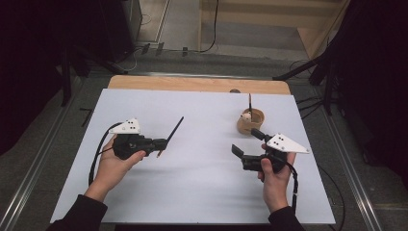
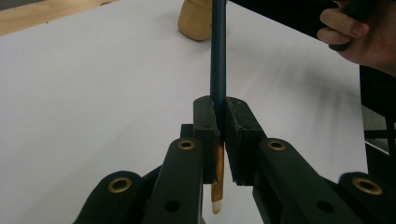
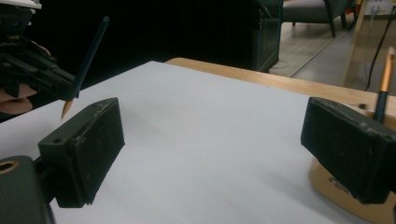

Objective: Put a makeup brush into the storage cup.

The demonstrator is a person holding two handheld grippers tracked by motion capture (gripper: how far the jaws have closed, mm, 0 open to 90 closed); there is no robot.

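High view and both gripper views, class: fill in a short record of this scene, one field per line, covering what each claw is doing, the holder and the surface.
Left claw: shut on a dark pencil, wooden tip toward the camera
Right claw: open, nothing between its pads, beside the holder
Wooden holder: upright on the right side of the sheet, one pen standing in it
Surface: white sheet on a wooden table

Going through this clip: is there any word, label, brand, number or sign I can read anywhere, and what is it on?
No text can be read.
Wooden cup: a dark mark low on its side in the right gripper view, cut off behind the jaw, too blurred to read.
Pencil in the left gripper: no print visible on its dark shaft.
White table sheet: blank.
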